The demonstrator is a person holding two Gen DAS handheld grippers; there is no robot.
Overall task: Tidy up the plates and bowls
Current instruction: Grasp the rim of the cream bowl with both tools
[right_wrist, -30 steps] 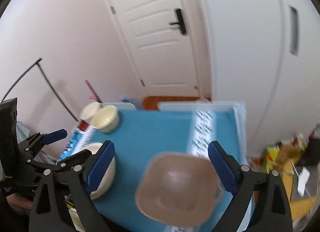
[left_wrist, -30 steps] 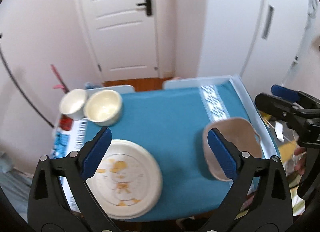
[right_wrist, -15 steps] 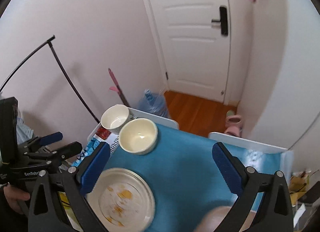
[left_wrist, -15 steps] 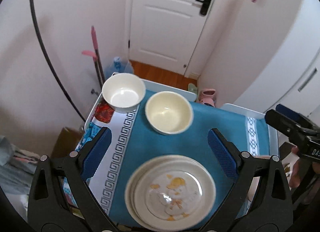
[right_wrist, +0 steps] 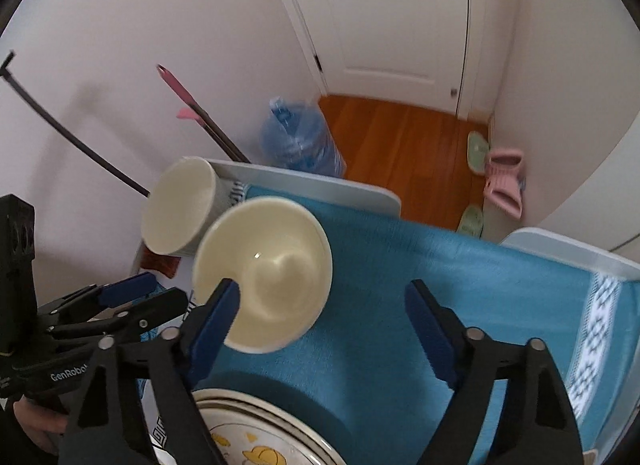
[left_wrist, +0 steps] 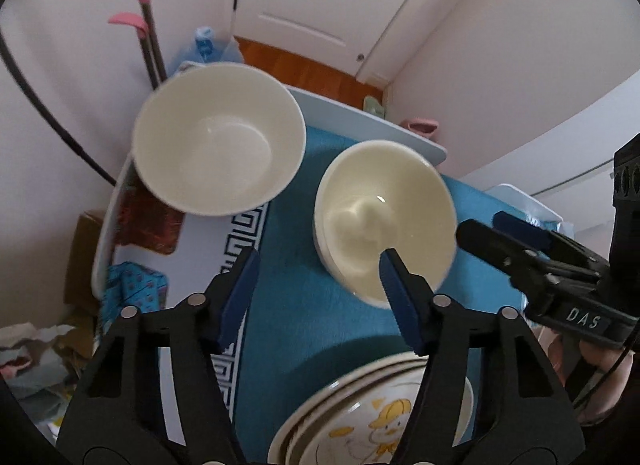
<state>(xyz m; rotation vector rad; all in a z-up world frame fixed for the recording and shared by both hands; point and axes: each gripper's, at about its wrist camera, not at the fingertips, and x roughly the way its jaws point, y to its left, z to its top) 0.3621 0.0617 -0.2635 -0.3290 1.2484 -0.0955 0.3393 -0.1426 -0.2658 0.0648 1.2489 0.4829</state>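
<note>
Two bowls stand at the table's far left: a white bowl (left_wrist: 216,149) (right_wrist: 180,213) and, right of it, a cream bowl (left_wrist: 384,217) (right_wrist: 264,273). A stack of plates (left_wrist: 376,417) (right_wrist: 256,433) with a yellow duck print lies nearer me. My left gripper (left_wrist: 318,269) hovers over the blue cloth between the bowls and the plates. Its jaws are closing and its right finger overlaps the cream bowl's near rim. My right gripper (right_wrist: 324,297) hangs just right of that bowl with closing jaws, its left finger over the rim. Neither gripper presses on anything.
A blue cloth (left_wrist: 288,265) (right_wrist: 400,265) covers the white table (left_wrist: 360,113) (right_wrist: 320,185). Behind the table are a blue water bottle (right_wrist: 296,141), a pink-handled mop (left_wrist: 140,25), pink slippers (right_wrist: 504,181) and a white door. A cardboard box (left_wrist: 84,249) and clutter lie at the left.
Both grippers have swung left and down toward the two bowls, which look much larger. The tan bowl has left both views. Both pairs of jaws stand narrower.
</note>
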